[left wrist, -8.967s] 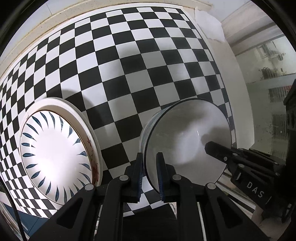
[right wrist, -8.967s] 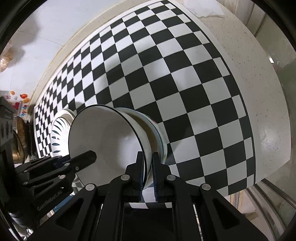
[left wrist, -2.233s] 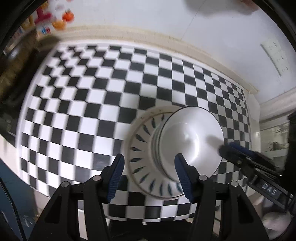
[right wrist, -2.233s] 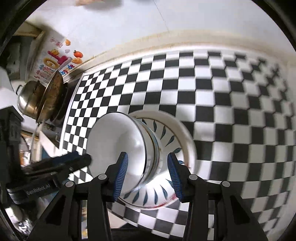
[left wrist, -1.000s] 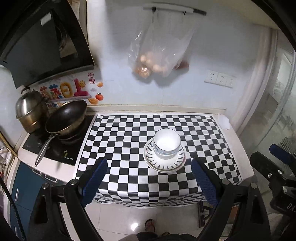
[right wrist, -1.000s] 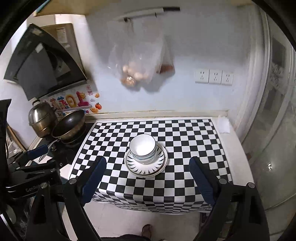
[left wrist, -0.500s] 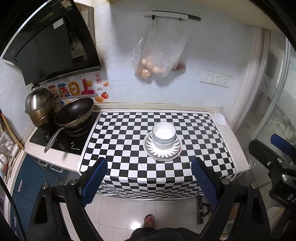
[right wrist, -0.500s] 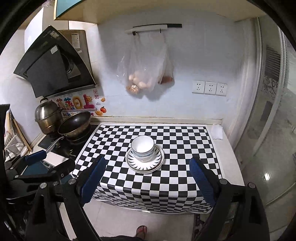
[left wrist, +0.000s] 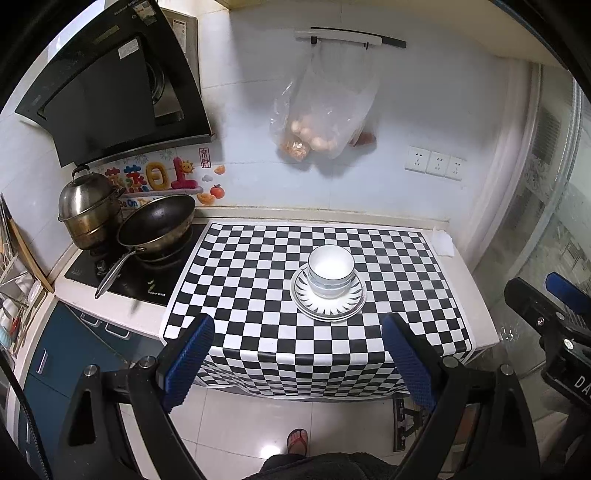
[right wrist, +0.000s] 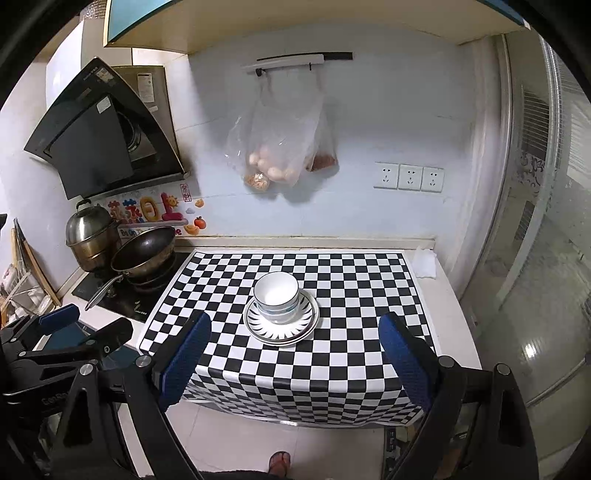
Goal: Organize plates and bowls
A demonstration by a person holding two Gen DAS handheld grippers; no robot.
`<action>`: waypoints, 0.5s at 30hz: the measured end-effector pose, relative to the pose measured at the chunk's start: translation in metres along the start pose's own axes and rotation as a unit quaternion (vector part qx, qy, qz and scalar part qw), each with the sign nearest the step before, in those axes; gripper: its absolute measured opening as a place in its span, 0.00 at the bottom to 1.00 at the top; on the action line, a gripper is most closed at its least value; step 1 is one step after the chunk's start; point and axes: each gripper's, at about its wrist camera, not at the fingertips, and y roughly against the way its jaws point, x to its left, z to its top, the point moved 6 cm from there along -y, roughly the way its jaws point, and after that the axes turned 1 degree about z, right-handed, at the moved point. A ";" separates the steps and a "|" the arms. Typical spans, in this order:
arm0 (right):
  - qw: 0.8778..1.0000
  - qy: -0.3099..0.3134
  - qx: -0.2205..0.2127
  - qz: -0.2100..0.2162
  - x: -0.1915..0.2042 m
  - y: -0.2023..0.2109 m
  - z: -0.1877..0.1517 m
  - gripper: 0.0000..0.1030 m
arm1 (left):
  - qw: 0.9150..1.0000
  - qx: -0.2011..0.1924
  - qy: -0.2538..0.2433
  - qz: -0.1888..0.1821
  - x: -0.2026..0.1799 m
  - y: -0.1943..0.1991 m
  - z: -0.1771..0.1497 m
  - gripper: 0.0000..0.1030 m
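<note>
Counter (left wrist: pixel 460 288) runs along a pale wall, most of its top covered by a black-and-white checkered cloth (left wrist: pixel 258 266) that hangs over the front edge. Range hood (left wrist: pixel 110 92), black and slanted, is mounted high on the wall at left. Below it a black cooktop (left wrist: pixel 122 280) is set into the counter, touching the cloth's left edge.

On the cooktop: dark frying pan (left wrist: pixel 157 225), handle pointing toward the front, and behind it a steel lidded pot (left wrist: pixel 86 210). Clear plastic bag (left wrist: pixel 325 114) hangs from a wall rail (left wrist: pixel 340 36) above the cloth; roundish pale items sit in its bottom, kind not clear. 3 wall sockets (left wrist: pixel 436 162) to the right of the bag. Small white folded cloth (left wrist: pixel 443 242) at the counter's back right corner.

Plate (left wrist: pixel 328 291), white with dark leaf marks round its rim, lies near the middle of the checkered cloth. Stacked white bowls (left wrist: pixel 330 271) stand upright on its centre; top bowl holds nothing visible. Bowl count unclear.

Left gripper (left wrist: pixel 297 363) hangs out in front of the counter edge, well apart from the plate, jaws spread wide, nothing between them. Right gripper (right wrist: pixel 293 360) likewise: jaws wide apart, grasping nothing, well short of the stack.
</note>
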 end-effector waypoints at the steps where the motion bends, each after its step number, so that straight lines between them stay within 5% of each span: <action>1: 1.000 0.000 0.000 0.000 -0.001 0.000 0.000 0.91 | 1.000 -0.002 0.000 0.001 -0.001 0.001 0.000 0.90; 15: 1.000 0.005 0.007 -0.002 -0.006 -0.001 -0.002 0.92 | 1.000 -0.003 0.003 0.001 -0.001 0.005 0.000 0.90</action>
